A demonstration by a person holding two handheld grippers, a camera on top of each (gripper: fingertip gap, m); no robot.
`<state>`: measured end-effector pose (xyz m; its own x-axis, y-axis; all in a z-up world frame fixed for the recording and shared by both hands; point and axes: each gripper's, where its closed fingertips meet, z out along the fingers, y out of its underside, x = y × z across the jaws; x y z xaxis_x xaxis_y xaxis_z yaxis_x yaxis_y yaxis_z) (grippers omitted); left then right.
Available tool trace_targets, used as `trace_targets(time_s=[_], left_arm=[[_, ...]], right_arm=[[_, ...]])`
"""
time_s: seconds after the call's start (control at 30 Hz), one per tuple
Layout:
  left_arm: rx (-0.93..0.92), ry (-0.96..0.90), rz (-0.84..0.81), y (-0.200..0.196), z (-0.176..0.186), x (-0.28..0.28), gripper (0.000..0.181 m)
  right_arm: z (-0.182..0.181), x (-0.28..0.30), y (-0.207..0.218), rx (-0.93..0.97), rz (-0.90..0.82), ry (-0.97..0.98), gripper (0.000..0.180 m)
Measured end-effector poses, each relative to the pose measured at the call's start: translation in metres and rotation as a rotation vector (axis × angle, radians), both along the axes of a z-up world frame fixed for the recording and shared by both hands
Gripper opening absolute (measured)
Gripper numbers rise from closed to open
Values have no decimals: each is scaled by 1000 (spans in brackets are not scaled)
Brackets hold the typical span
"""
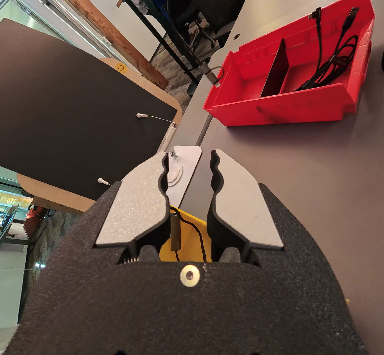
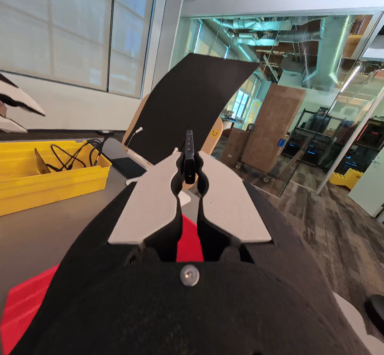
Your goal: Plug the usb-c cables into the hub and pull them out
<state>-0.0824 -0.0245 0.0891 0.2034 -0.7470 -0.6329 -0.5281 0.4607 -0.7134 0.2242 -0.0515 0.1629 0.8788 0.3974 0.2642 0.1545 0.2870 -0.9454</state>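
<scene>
My right gripper [image 2: 189, 155] is shut on a slim black hub [image 2: 189, 166]. It holds the hub upright in the air, with a row of ports facing me. My left gripper [image 1: 190, 156] is open and empty, hovering over a yellow bin [image 1: 193, 247]. Between its fingers lie an olive-brown plug [image 1: 175, 233] and its thin black cable. In the left wrist view a grey connector [image 1: 209, 73] dangles in the air on a black cable, in front of a red bin [image 1: 280, 112] that holds black cables [image 1: 332, 58].
The yellow bin [image 2: 52, 183] with black cables [image 2: 68, 158] stands on the grey table [image 2: 41, 230]. The red bin [image 2: 25, 303] lies under my right gripper. A black board on a wooden stand [image 1: 72, 106] stands at the table's far edge. The red bin has a black divider [image 1: 274, 75]. Some 30 cm of space lies between my two pairs of fingers.
</scene>
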Motion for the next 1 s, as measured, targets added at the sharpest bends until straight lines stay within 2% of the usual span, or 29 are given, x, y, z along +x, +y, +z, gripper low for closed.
trace_targets(time_s=[0.17, 0.3, 0.43, 0.6, 0.67, 0.83, 1.0], left_arm=[[3, 20, 15, 4, -4, 0, 38], [8, 30, 25, 5, -5, -2, 37], [10, 39, 38, 8, -6, -3, 37], [10, 54, 47, 10, -9, -5, 36], [14, 58, 49, 11, -9, -5, 36], [22, 50, 105, 24, -5, -19, 36], [-46, 62, 241, 52, -3, -67, 35]], right_arm=[[-36, 14, 11, -171, -1, -87, 11], [-97, 0, 30, -430, 127, -148, 11], [-169, -14, 67, -727, 69, -216, 11], [-250, 10, 79, -1075, -127, -338, 12], [-258, 24, 91, -1083, -257, -356, 16], [-256, 41, 96, -1036, -393, -479, 23], [-219, 44, 94, -917, -422, -472, 24]])
